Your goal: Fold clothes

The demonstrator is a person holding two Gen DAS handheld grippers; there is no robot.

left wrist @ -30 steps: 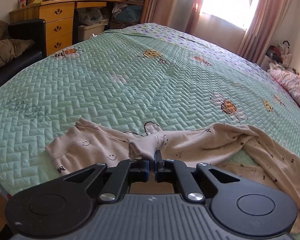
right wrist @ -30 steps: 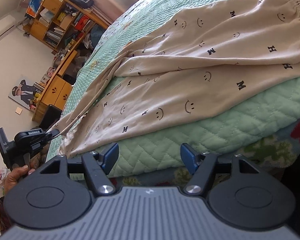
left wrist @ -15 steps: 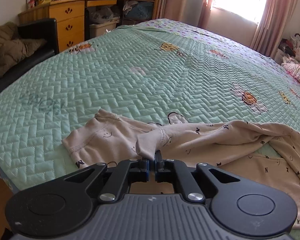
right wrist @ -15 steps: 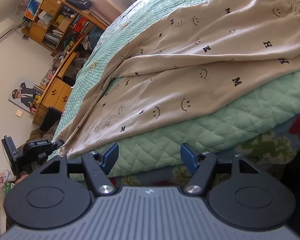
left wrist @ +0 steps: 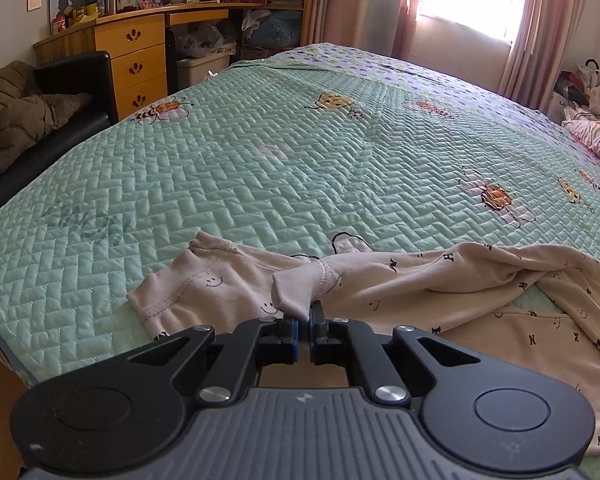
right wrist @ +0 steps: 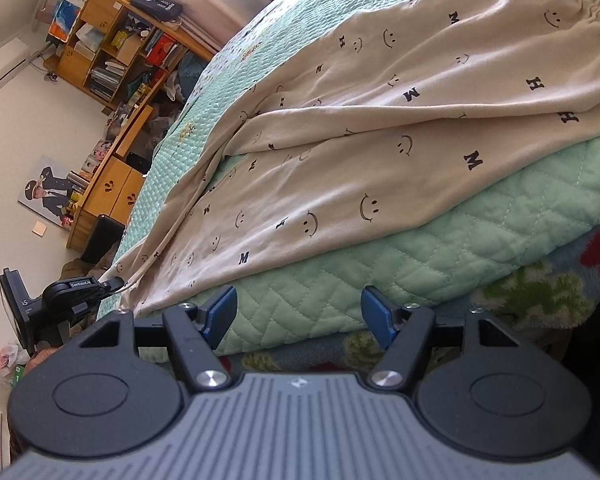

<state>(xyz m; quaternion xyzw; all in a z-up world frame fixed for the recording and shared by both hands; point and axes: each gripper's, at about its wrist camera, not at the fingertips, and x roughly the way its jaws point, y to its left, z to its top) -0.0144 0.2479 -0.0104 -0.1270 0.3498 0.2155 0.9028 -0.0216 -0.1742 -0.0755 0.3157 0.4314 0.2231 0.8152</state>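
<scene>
Your left gripper [left wrist: 305,326] pinches the smiley-print trousers [left wrist: 380,284] on the quilt [left wrist: 260,168]; your right gripper [right wrist: 298,312] gapes empty beside it.

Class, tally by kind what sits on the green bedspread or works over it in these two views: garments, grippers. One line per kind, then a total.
Cream smiley-print trousers: 1
Grippers: 2, the left gripper and the right gripper
Total: 3

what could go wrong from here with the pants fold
1. The left gripper pinches only a small tip of one cuff, so the thin fabric could slip out when pulled.
2. The pants lie near the edge of the quilt; a tug could drag them off.
3. The right gripper is open, holding nothing, so the waistband may shift.
</scene>
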